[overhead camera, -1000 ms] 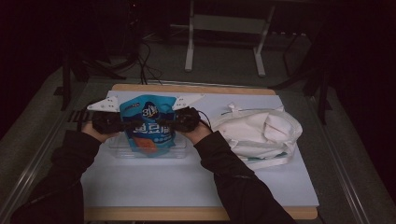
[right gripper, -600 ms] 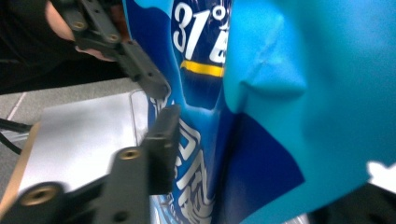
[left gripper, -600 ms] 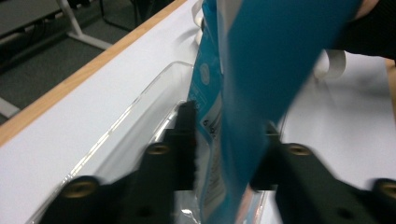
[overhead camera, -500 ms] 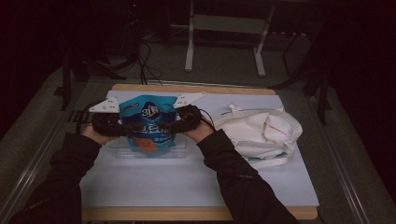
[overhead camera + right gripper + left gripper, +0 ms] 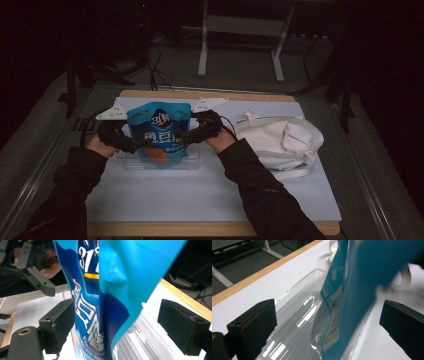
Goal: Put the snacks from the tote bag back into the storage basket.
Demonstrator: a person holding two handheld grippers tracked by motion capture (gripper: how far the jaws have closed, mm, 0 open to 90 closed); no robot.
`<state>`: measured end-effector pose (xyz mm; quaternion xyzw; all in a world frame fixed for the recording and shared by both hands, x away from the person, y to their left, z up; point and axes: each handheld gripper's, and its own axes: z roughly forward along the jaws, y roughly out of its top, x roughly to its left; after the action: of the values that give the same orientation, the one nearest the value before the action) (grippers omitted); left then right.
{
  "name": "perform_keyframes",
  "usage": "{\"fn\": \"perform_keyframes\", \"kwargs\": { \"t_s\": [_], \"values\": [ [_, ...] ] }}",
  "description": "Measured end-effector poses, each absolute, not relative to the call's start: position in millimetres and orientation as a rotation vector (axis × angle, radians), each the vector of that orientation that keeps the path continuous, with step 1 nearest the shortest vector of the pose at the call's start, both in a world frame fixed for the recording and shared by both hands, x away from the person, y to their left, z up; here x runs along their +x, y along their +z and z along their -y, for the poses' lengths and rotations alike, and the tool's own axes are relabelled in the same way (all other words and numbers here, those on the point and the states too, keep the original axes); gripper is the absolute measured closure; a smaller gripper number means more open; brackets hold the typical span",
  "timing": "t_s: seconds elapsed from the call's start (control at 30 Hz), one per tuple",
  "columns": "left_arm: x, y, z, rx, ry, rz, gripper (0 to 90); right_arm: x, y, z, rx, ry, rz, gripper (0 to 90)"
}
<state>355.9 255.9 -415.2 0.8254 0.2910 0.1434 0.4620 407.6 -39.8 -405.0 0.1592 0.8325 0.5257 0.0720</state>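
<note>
A blue refill pouch (image 5: 160, 130) with white lettering stands upright in a clear plastic tray (image 5: 161, 165) on the white table cover. My left gripper (image 5: 136, 145) is at the pouch's left edge and my right gripper (image 5: 183, 135) at its right edge. In the left gripper view the pouch (image 5: 352, 290) passes between the jaws of my left gripper (image 5: 328, 320), which stand wide apart over the tray (image 5: 297, 315). In the right gripper view the pouch (image 5: 112, 277) hangs between the equally wide jaws of my right gripper (image 5: 120, 323). Both are open.
A crumpled white cloth bag (image 5: 282, 140) with straps lies on the table to the right of the tray. The wooden table edge (image 5: 210, 94) runs along the far side. A metal stand (image 5: 240, 30) is on the floor beyond.
The pouch now stands more upright and shows its front. Both grippers have come down a little along its sides, toward its lower half.
</note>
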Motion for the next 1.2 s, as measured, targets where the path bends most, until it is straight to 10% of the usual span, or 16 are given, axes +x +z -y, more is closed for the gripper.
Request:
{"fn": "perform_keyframes", "kwargs": {
  "t_s": [1.2],
  "values": [
    [269, -427, -243, 1.850, 0.568, -1.068, 1.2, 379, -409, 117, 0.574, 1.484, -2.435, 14.9]
  ]
}}
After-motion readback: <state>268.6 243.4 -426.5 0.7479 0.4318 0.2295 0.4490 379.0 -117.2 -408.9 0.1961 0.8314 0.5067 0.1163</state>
